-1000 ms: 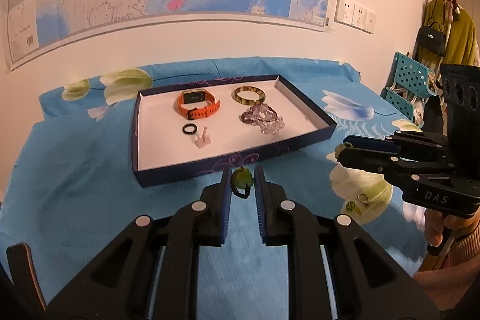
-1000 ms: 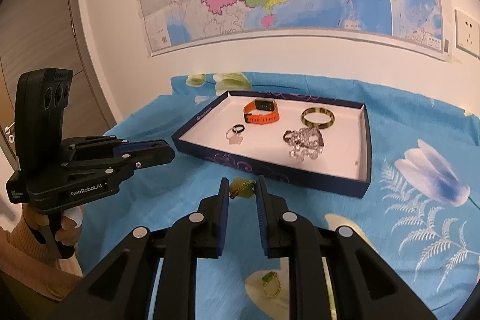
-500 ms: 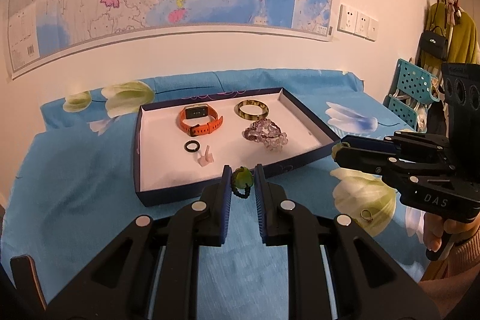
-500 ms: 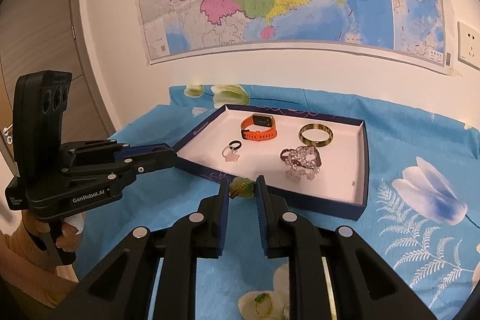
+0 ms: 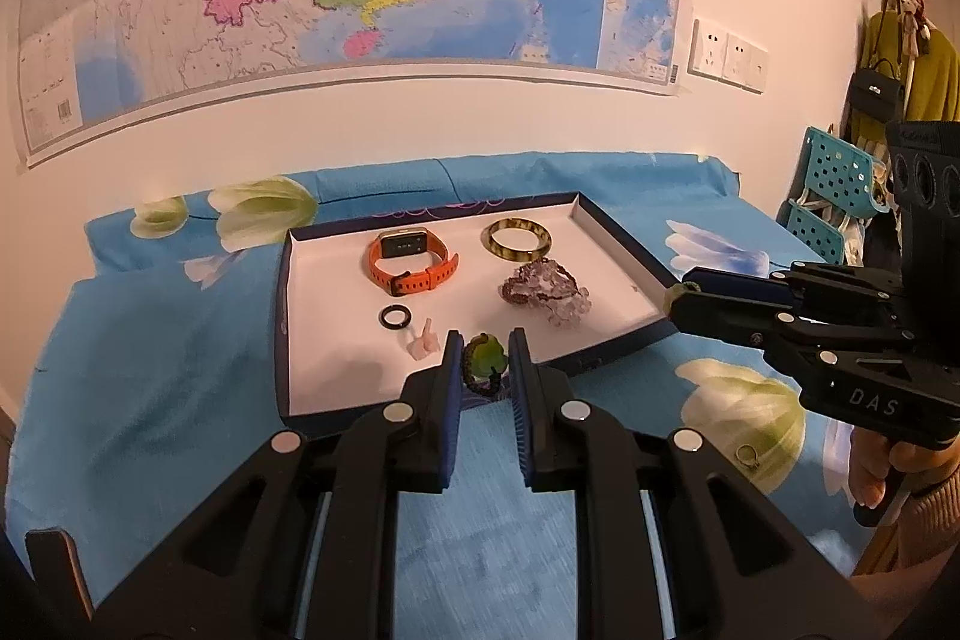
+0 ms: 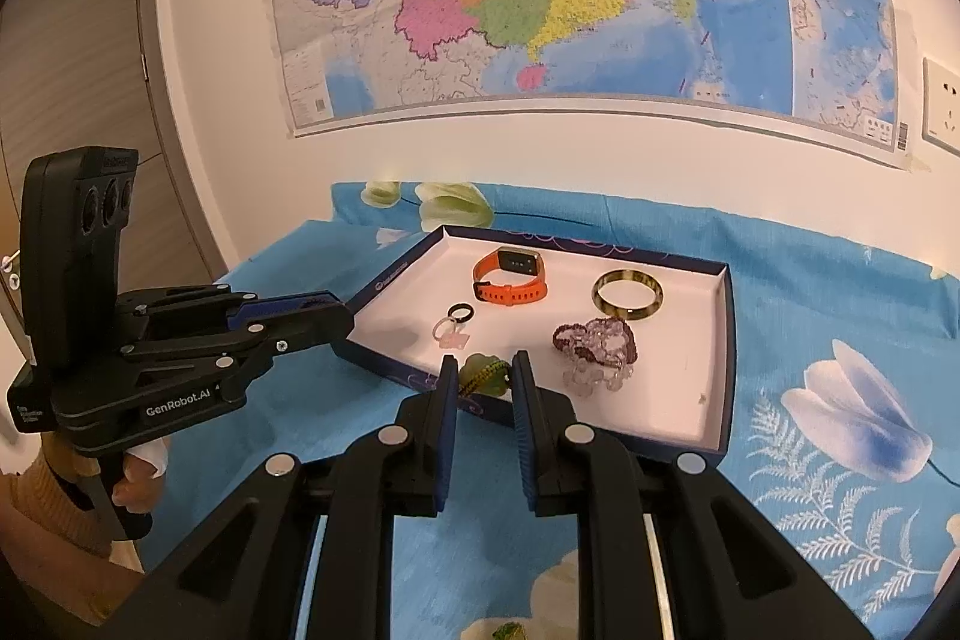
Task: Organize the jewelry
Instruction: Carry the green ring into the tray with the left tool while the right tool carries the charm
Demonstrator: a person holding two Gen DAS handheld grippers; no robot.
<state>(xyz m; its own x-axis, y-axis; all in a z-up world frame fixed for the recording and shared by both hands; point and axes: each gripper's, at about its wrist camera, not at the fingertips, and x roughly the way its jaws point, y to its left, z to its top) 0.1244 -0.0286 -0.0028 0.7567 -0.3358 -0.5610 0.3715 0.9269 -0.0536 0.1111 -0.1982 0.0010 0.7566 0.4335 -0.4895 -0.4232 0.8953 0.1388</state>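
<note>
A navy tray (image 5: 282,316) (image 6: 723,340) with a white floor lies on the blue floral cloth. It holds an orange watch (image 5: 414,259) (image 6: 510,277), an amber bangle (image 5: 519,238) (image 6: 628,295), a bead bracelet (image 5: 546,289) (image 6: 597,343), a black ring (image 5: 395,317) (image 6: 461,312) and a pink charm (image 5: 423,343) (image 6: 451,335). My left gripper (image 5: 485,361) is shut on a green pendant with dark beads (image 5: 486,355), over the tray's near edge. My right gripper (image 6: 483,379) is shut on a green pendant with a yellow-green cord (image 6: 480,376), over the tray's near wall.
A silver ring (image 5: 747,455) lies on the cloth below the right gripper body. A green-gold ring (image 6: 510,631) lies on the cloth under my right gripper. A map hangs on the wall behind. A teal rack (image 5: 834,196) and hanging clothes stand at right.
Both grippers moved up and forward with their pendants, from over the cloth before the tray to over its near edge. The tray contents have not moved.
</note>
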